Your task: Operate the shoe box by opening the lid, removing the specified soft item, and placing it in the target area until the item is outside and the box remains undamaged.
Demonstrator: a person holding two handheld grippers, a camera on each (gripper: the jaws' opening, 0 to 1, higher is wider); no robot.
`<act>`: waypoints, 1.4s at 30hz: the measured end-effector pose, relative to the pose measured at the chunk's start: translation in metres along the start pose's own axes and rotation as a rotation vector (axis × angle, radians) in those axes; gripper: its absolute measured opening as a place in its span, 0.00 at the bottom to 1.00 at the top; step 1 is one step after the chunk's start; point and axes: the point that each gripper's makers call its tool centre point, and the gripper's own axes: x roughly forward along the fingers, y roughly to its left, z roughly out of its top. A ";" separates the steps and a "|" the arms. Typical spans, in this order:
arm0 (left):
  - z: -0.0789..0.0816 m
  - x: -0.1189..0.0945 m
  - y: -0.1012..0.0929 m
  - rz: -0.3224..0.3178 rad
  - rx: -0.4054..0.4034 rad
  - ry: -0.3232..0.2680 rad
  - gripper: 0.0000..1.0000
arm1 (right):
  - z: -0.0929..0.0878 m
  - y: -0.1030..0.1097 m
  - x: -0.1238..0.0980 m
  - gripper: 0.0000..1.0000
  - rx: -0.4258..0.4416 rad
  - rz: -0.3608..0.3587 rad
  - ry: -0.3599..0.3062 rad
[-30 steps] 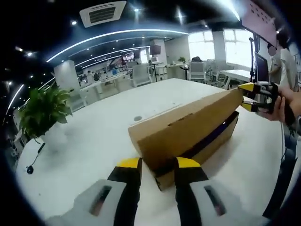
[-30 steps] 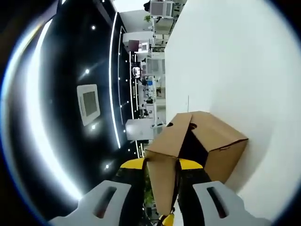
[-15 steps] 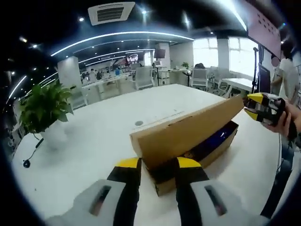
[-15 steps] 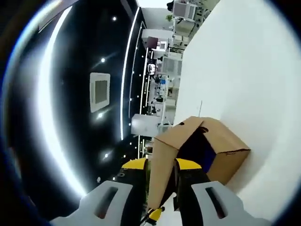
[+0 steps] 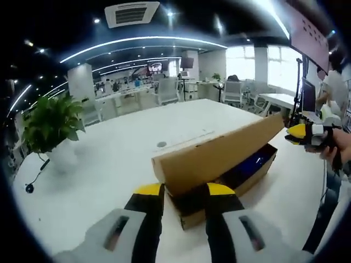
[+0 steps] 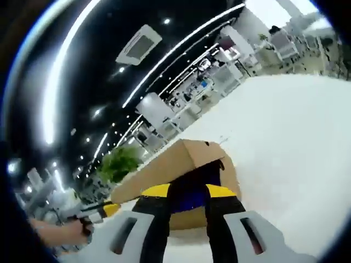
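A brown cardboard shoe box (image 5: pixel 249 181) lies on the white table (image 5: pixel 109 164). Its lid (image 5: pixel 219 153) stands tilted up along one long side. A blue soft item (image 5: pixel 253 162) shows inside. My left gripper (image 5: pixel 185 192) is open at the box's near end, and the corner sits in line with the gap between the jaws. My right gripper (image 5: pixel 303 132), in a hand, hovers just off the lid's far end. In the right gripper view, my right gripper (image 6: pixel 189 192) is open and faces the box (image 6: pixel 175 161) and the blue item (image 6: pixel 190 201). The left gripper (image 6: pixel 105 208) shows beyond.
A potted green plant (image 5: pixel 52 129) stands at the table's left, with a small black cabled device (image 5: pixel 30 188) near it. A person (image 5: pixel 335 82) and a monitor (image 5: pixel 305 81) are at the right. Open white tabletop lies around the box.
The right gripper let the lid's end slip from between its jaws and dropped slightly beside it. Its view rolled upright. The lid stays raised, and the left gripper has not moved.
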 end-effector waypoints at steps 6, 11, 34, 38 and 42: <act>0.012 0.001 0.003 0.014 -0.041 -0.028 0.29 | 0.014 -0.001 0.007 0.27 -0.252 -0.054 -0.029; 0.019 0.001 0.005 0.037 -0.073 -0.049 0.29 | 0.025 -0.005 0.016 0.28 -0.303 -0.090 -0.046; 0.023 0.007 0.006 -0.021 -0.140 -0.043 0.37 | 0.045 0.004 0.053 0.24 -0.527 -0.106 -0.047; 0.006 0.006 -0.002 -0.073 -0.153 0.005 0.41 | 0.049 0.002 0.057 0.24 -0.553 -0.113 -0.046; -0.010 0.004 -0.007 -0.114 -0.160 0.043 0.41 | 0.053 0.003 0.062 0.21 -0.550 -0.106 -0.042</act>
